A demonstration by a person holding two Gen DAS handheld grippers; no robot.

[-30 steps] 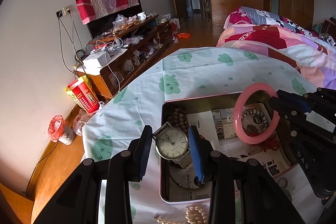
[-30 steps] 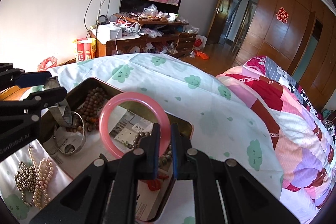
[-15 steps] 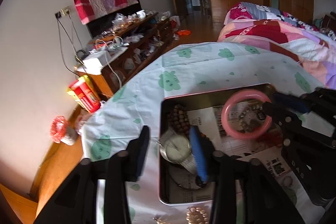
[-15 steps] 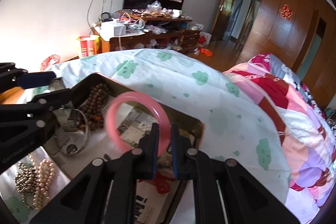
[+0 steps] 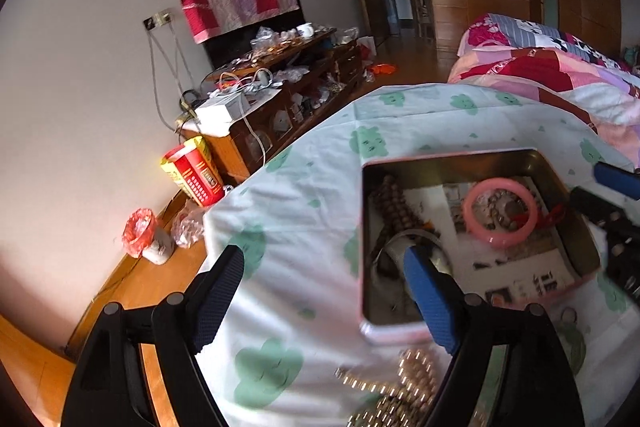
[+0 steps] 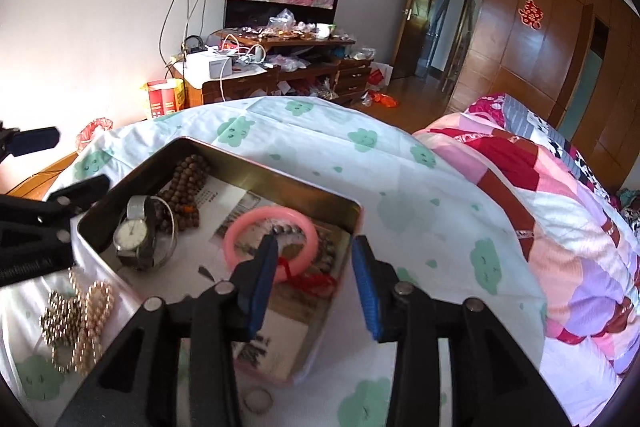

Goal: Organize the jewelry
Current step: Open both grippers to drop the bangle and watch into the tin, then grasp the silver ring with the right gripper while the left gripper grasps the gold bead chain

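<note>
Both claws, left (image 5: 320, 291) and right (image 6: 316, 277), just opened, gape empty above the tin (image 6: 280, 183).

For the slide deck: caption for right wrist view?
Open right hand-held gripper above pink bangle in tin.

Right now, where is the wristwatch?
In the right wrist view the wristwatch lies inside the metal tin, at its left end, beside the brown bead string and left of the pink bangle.

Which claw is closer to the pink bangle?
Right. The right claw hangs open just over the pink bangle in the tin. The left claw is open at the tin's other end.
</note>
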